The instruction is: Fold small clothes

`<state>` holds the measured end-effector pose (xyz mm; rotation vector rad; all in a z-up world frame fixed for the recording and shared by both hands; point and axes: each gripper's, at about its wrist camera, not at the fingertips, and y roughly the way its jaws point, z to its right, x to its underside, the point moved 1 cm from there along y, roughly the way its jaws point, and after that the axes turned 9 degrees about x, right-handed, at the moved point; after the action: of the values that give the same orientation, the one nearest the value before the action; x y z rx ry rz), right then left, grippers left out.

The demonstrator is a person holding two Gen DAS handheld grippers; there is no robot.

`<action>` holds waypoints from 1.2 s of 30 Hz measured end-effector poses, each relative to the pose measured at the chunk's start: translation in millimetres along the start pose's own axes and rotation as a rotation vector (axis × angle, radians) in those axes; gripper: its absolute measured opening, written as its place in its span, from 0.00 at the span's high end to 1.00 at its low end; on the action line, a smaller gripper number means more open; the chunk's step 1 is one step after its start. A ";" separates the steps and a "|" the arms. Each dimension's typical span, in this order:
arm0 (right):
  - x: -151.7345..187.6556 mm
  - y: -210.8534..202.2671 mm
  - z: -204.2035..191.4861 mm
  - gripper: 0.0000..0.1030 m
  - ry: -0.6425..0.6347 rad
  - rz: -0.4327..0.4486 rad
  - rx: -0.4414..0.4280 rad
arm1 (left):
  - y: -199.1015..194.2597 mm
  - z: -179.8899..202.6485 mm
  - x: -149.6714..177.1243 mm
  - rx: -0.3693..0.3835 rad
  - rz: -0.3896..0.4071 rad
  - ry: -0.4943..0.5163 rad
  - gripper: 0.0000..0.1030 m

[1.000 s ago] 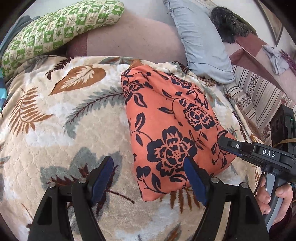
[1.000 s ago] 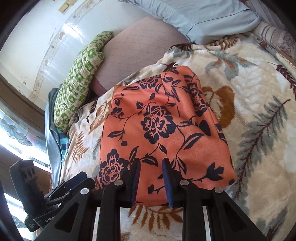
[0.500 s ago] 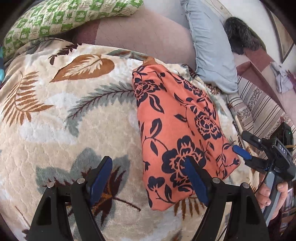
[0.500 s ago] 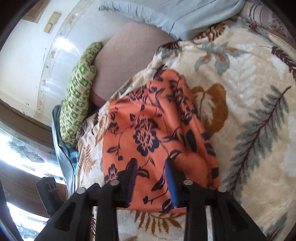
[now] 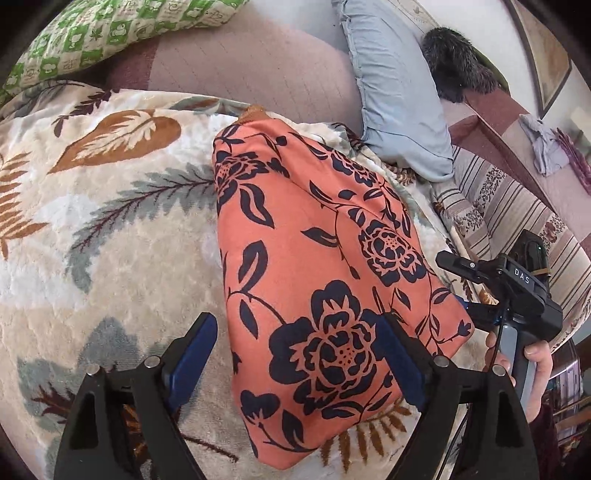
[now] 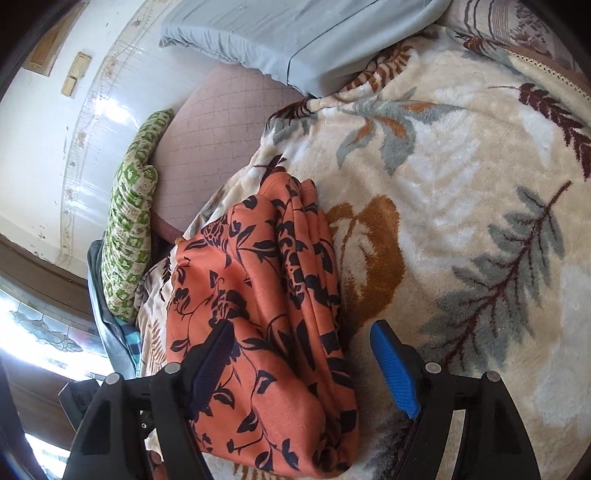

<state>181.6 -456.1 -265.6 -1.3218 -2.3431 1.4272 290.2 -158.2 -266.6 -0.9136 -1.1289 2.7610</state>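
One folded orange garment (image 5: 325, 295) with a dark floral print lies flat on the leaf-patterned blanket (image 5: 110, 240) covering the bed. Left wrist view: the garment's broad upper face, narrowing toward the far end; the left tongs (image 5: 295, 362), opening, stand wide over its near edge, pads clear of the cloth. At the right edge appear the right tongs (image 5: 461, 284), held by a hand (image 5: 532, 373), beside the garment's corner. Right wrist view: the garment's stacked folded layers (image 6: 306, 258) seen edge-on, which the other view does not reveal; the right tongs (image 6: 303, 369), also opening, straddle the near end without pressing it. Beyond the blanket: one green checked pillow (image 5: 110, 33), one pale blue pillow (image 5: 399, 92), one mauve quilted cushion (image 6: 221, 129). Only the left view shows a dark furry object (image 5: 458, 66) and a striped cover (image 5: 517, 206).
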 end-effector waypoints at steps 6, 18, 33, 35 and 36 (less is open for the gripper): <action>-2.9 16.2 -2.4 0.23 -0.015 -0.045 -0.043 | 5.1 0.0 2.0 0.039 0.000 0.000 0.15; 3.1 38.7 -6.0 0.23 0.010 -0.080 -0.097 | 12.5 6.6 8.4 -0.005 0.031 0.043 0.22; 13.3 37.4 -27.5 0.40 -0.098 -0.023 -0.023 | 12.0 17.9 11.0 -0.130 0.039 0.100 0.41; 12.8 37.9 -26.2 0.40 -0.088 -0.030 -0.030 | 13.7 18.6 11.0 -0.139 0.037 0.098 0.39; 12.4 38.0 -25.3 0.40 -0.082 -0.034 -0.035 | 14.5 18.7 11.1 -0.144 0.039 0.098 0.36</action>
<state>209.7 -423.1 -284.6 -1.2479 -2.4403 1.4650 274.0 -178.3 -271.1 -1.0844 -1.3206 2.6591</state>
